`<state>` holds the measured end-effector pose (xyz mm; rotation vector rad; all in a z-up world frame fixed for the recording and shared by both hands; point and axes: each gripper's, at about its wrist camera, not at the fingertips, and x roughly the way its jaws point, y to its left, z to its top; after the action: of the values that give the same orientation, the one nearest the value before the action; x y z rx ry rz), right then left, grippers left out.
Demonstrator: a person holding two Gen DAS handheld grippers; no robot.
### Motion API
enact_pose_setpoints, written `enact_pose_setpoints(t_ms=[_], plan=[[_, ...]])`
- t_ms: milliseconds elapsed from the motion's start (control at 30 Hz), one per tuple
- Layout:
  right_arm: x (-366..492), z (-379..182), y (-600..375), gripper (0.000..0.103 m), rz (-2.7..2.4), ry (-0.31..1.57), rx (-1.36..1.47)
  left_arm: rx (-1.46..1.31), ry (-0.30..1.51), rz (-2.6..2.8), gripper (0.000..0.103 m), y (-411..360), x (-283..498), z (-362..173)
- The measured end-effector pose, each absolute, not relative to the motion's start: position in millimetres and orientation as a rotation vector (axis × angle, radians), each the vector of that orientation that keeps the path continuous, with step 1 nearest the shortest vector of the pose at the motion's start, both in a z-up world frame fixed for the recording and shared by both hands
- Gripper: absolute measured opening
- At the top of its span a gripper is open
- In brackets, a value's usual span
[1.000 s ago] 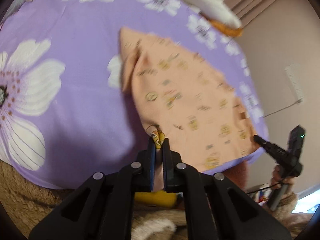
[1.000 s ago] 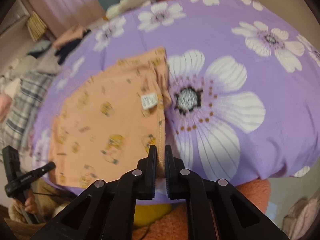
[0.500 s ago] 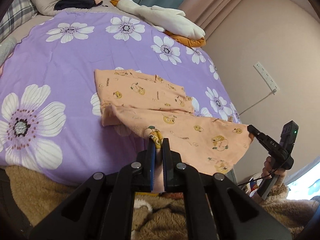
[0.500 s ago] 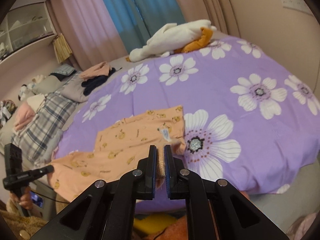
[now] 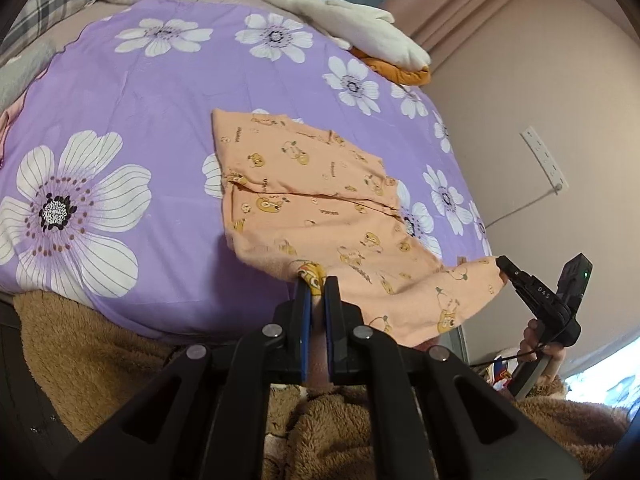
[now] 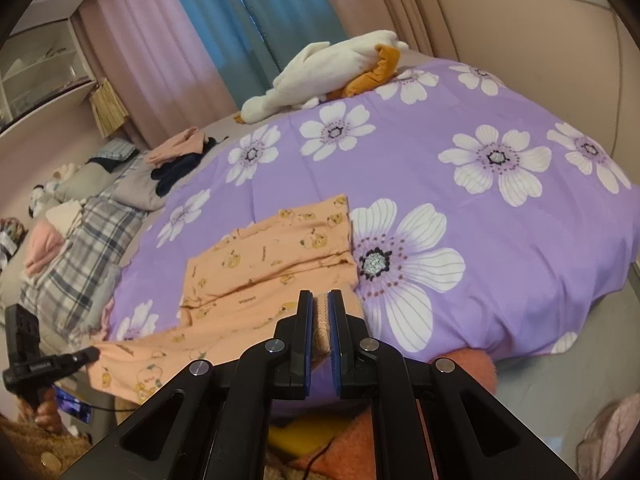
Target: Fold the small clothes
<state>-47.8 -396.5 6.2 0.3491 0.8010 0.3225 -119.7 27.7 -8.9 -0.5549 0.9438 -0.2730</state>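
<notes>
Bed, covered by a purple duvet [image 6: 500, 256] printed with large white flowers, occupies most of both views. At its far edge, against the curtains [image 6: 224, 28] in pink and blue, lies a white plush duck [image 6: 328, 68] with orange feet. A grey plaid blanket [image 6: 84, 248] and a small pile of dark and pink clothes [image 6: 180, 160] lie along one side of the bed, left in the right wrist view. The item under work is a small peach garment [image 5: 316, 196] printed with yellow cartoon figures. Its far portion lies flat on the duvet near the front edge of the bed, just beside a large flower; a fold line crosses it, and its near portion is lifted clear of the bed and stretched between the two tools. The left gripper [image 5: 314, 292] is pressed together on the garment's near edge, with a bunch of yellow-printed cloth showing between its blue pads. The right gripper [image 6: 320, 312] is likewise clamped on the garment, a strip of ribbed hem visible between its pads. In the left wrist view the right gripper appears at far right, its tip biting the garment's corner, with the person's hand [image 5: 540, 344] around the handle. A white socket strip [image 5: 544, 160] with a cable is on the wall beside the bed.
</notes>
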Motion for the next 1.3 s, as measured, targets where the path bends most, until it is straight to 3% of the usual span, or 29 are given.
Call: enact_pose_setpoints(t_ms=[600,833,1100,1300], plan=[[106,-43,-358,0.009,0.322,0.949,0.352,-0.678,0.999,-0.163,0.005,71,41,-64],[154,-71,-330,0.009,0.258,1.013,0.278,-0.570,1.032,-0.062,0.005,69,87,-90],[181,-113,-321,0.009,0.219,1.125,0.256,-0.540,1.101,-0.022,0.006,71,105,-126],[176,-106,-335,0.009,0.242,1.131,0.315,-0.545,1.074,-0.053,0.009,72,96,-107]])
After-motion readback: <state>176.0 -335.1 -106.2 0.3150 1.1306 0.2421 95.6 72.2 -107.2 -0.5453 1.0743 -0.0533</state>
